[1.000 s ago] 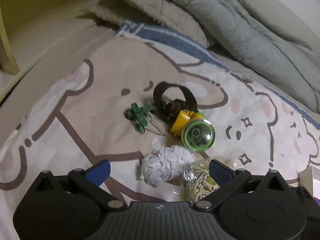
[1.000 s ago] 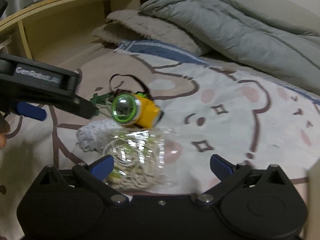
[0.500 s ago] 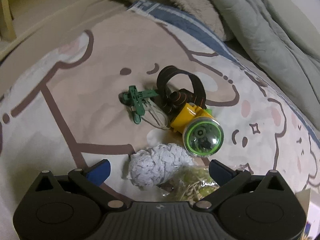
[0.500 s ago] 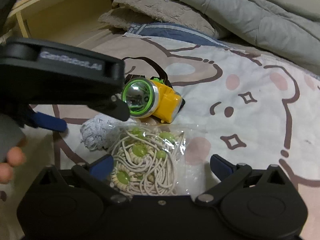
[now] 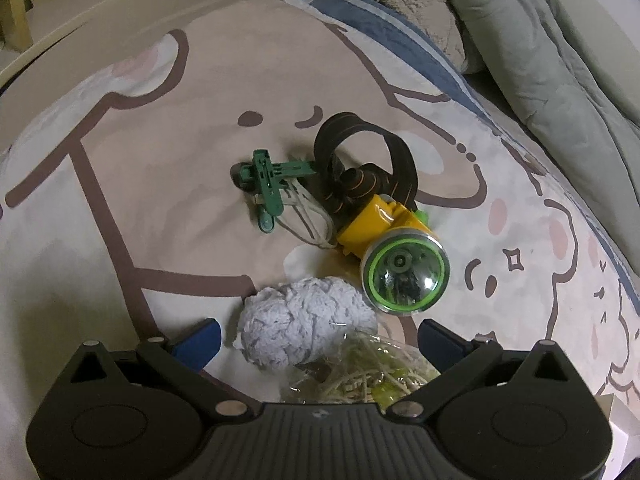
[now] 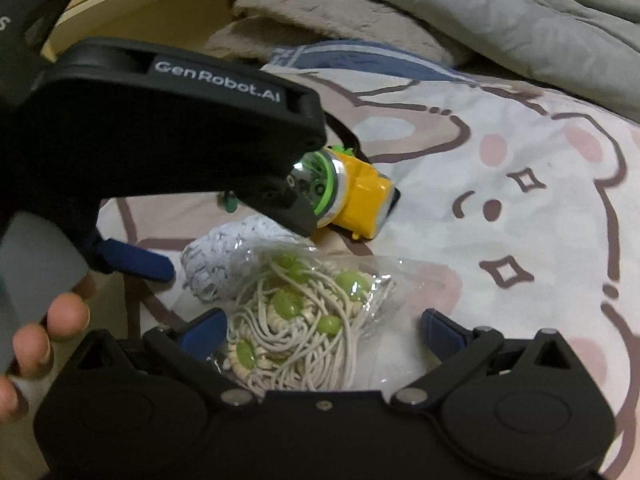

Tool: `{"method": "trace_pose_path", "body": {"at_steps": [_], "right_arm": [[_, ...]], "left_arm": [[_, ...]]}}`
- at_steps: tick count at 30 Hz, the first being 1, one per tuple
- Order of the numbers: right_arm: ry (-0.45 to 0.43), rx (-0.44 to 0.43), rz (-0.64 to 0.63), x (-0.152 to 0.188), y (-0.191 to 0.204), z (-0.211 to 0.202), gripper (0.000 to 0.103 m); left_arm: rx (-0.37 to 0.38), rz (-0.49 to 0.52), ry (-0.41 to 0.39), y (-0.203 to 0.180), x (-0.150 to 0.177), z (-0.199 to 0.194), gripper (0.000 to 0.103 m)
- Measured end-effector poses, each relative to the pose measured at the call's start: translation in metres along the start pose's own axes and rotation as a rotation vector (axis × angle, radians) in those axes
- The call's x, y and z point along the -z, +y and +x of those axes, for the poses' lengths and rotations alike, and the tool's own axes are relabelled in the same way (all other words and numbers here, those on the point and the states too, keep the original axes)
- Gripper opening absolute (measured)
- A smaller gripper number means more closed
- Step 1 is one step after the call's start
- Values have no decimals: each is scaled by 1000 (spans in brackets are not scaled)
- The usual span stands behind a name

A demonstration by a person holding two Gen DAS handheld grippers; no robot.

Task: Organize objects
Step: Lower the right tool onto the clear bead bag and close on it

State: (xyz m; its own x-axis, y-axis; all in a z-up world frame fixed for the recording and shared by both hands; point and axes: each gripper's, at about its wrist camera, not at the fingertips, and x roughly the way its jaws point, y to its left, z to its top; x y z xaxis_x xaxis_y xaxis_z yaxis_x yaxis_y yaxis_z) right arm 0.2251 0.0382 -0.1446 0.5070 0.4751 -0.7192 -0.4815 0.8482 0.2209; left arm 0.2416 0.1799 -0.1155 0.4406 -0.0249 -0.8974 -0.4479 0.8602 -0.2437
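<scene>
A small pile lies on the cartoon-print sheet (image 5: 140, 208). It holds a yellow headlamp (image 5: 404, 276) with a green ring and black strap (image 5: 364, 172), a green plastic toy (image 5: 268, 184), a white crumpled ball (image 5: 304, 332) and a clear bag of cords with green beads (image 6: 304, 320). My left gripper (image 5: 318, 340) is open, its blue-tipped fingers on either side of the white ball. My right gripper (image 6: 322, 332) is open too, with the bag between its fingers. In the right wrist view the left gripper (image 6: 232, 246) hangs over the ball and hides part of the headlamp (image 6: 360, 204).
A grey duvet (image 5: 560, 52) and a beige fluffy blanket (image 6: 340, 20) are heaped at the far side. A wooden bed frame (image 6: 160, 12) runs along the left. A person's fingers (image 6: 48, 332) hold the left tool. A pale box corner (image 5: 620, 416) shows at lower right.
Both grippers have moved in low over the pile. The white ball now sits between the left fingers and the bag between the right fingers. The objects have not moved.
</scene>
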Motion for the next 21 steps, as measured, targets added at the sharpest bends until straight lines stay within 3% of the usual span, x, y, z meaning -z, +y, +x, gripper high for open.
{"method": "trace_pose_path", "body": {"at_steps": [4,8,17,21], "right_arm": [[56,-71,-9,-7,-22,-7,86],[74,-41,-97,-11,-34,-22,75],[114,68,-194,-9,-72,-49,80],[133,57,-134,-10,-83,-55,89]], "left_arm": [[-5,-26,14,0,2,5,103],[-22,-31,9,-3,4,7,103],[-98,-3,-6,-15,9,15,103],[-114,-23,-20,-14,10,15,103]]}}
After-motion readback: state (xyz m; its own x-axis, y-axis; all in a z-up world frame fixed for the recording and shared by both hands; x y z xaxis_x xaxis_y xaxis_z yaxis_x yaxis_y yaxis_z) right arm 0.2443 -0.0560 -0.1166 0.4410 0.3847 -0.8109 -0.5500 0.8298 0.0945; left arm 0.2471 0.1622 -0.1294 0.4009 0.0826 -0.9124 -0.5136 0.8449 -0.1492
